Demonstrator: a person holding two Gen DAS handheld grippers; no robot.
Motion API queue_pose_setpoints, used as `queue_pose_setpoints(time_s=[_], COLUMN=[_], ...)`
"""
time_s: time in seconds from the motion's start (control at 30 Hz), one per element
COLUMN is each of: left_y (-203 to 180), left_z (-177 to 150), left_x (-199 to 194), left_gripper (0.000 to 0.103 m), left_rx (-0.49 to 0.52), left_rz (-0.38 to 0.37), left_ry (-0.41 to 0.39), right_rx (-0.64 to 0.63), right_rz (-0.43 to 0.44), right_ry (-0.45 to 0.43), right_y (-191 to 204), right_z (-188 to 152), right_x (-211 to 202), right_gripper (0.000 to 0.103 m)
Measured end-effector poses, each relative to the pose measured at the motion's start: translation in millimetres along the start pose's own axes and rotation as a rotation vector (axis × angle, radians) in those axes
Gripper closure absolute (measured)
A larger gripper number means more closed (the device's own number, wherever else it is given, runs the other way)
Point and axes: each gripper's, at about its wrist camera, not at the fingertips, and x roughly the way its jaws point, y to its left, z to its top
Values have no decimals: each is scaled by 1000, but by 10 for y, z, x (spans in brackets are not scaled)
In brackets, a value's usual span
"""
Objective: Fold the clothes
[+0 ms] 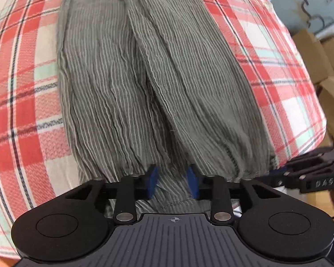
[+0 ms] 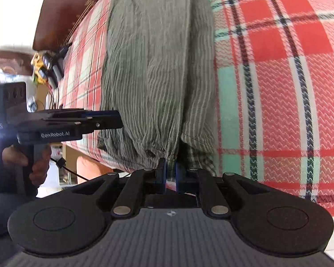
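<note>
Garment [image 1: 158, 84] — one grey-green piece w/ thin white stripes, crinkled weave — lies lengthwise on the plaid bedcover [image 1: 22, 111], already doubled along its length w/ a fold ridge running down the middle, near end at the bed edge by us. We judge it light, soft, limp: it'll sag and drape as soon as it's lifted, won't hold a crease by itself, and the crinkle gives the pads decent bite, so slip risk is low. Best hold, in our view, is the near hem, one corner per tool, pinching all layers together so the doubled halves don't slide apart. Our right gripper [image 2: 171, 171] is clenched on the hem at the near edge, blue pads squeezed w/ cloth bunched between them; a small button shows just left of the pinch. Our left gripper [image 1: 173, 181] stands parted over the near hem, cloth lying between the blue pads but not squeezed, so nothing's held there yet. Count: one garment, two grippers, one bedcover; a cluster of small items [image 2: 49, 66] sits far back on the bed, too blurred to ID or count; cardboard boxes [image 1: 318, 51] stacked beyond the bed, several, exact no. unclear.
</note>
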Motion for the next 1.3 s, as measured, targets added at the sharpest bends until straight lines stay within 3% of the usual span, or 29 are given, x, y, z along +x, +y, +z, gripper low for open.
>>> queue_pose_setpoints(time_s=[0.03, 0.2, 0.4, 0.5, 0.57, 0.6, 0.67, 0.7, 0.77, 0.8, 0.83, 0.87, 1.03, 1.2, 1.23, 1.27, 1.3], left_y=[-10, 30, 85, 93, 84, 71, 51, 44, 37, 27, 18, 7, -16, 64, 77, 85, 92], left_z=[11, 65, 60, 50, 59, 63, 62, 58, 45, 44, 43, 35, -7, -36, -37, -34, -32], left_x=[-3, -6, -119, -87, -8, 28, 87, 110, 139, 135, 122, 68, -85, 178, 218, 224, 207], left_gripper=[38, 31, 28, 28, 28, 29, 30, 35, 66, 100, 101, 103, 103, 102, 93, 78, 71], left_rx=[-14, -89, -126, -111, -114, -110, -109, -111, -121, -116, -111, -102, -76, -109, -118, -124, -129], left_rz=[-5, -54, -143, -134, -116, -117, -116, -116, -126, -114, -101, -90, -77, -64, -60, -60, -59], left_ry=[-12, -39, -76, -64, -41, -35, -28, -26, -28, -29, -32, -39, -35, 30, 37, 37, 36], right_rx=[-5, -21, -89, -109, -116, -119, -116, -112, -102, -97, -89, -78, -101, -85, -77, -70, -70], right_rz=[2, 24, -12, -29, -45, -56, -63, -63, -59, -51, -39, -19, 41, -29, -42, -56, -65], right_ry=[2, 16, 4, -19, -34, -39, -48, -49, -46, -41, -37, -36, -26, 11, 17, 25, 34], right_y=[-6, -51, 52, 104, 150, 166, 177, 176, 172, 171, 170, 172, 224, 111, 84, 63, 58], right_z=[21, 55, -102, -95, -79, -74, -63, -59, -56, -55, -52, -48, -65, -49, -44, -42, -46], right_x=[10, -9, -126, -139, -108, -93, -65, -51, -25, -20, -21, -31, -156, 12, 57, 90, 95], right_gripper=[94, 94, 88, 87, 79, 67, 62, 63, 68, 86, 95, 95, 95, 95, 94, 91, 90])
